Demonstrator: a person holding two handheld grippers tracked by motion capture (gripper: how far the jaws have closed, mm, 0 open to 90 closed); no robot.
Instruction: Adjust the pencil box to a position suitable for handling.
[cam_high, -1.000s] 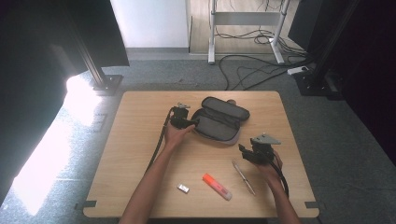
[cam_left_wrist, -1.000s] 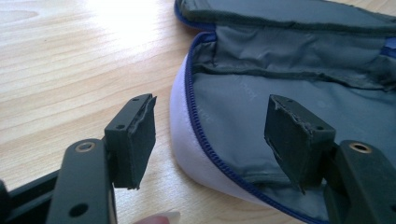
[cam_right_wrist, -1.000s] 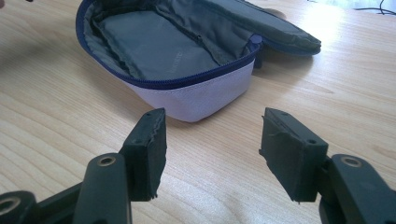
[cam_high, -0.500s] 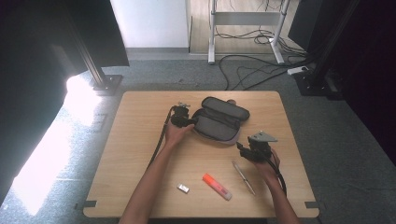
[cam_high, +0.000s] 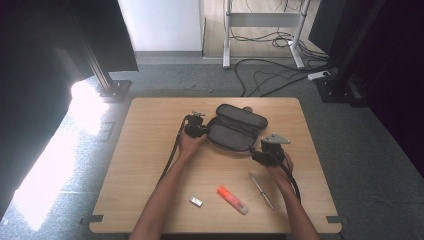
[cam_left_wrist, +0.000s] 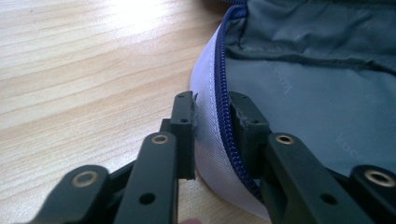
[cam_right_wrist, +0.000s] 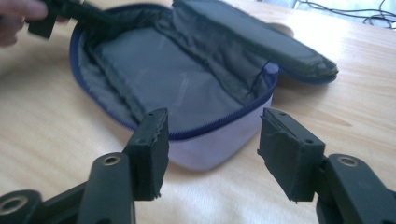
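1. High view puts your light wooden table (cam_high: 150, 150) on grey carpet, with both your forearms coming in from its near edge.
2. At the middle of the table lies the grey fabric zip pouch with a blue zipper (cam_high: 235, 131), unzipped, its lid folded back toward the far side.
3. Your left gripper (cam_high: 196, 131) sits at the pouch's left end. In the left gripper view its jaws have just been closing, and they now stand one on each side of the pale rim and blue zipper (cam_left_wrist: 224, 121); the outer pad presses the fabric, the inner one lies right against the zipper teeth.
4. Your right gripper (cam_high: 264, 152) is just beside the pouch's near right end. In the right gripper view its jaws are spread wide with nothing between them, and the pouch's rounded end (cam_right_wrist: 210, 149) lies just beyond the tips, not touching.
5. Nearer you, apart from the pouch, lie a slim silver pen (cam_high: 261, 190), an orange highlighter with a white cap (cam_high: 232, 199) and a small white eraser-like block (cam_high: 196, 201).
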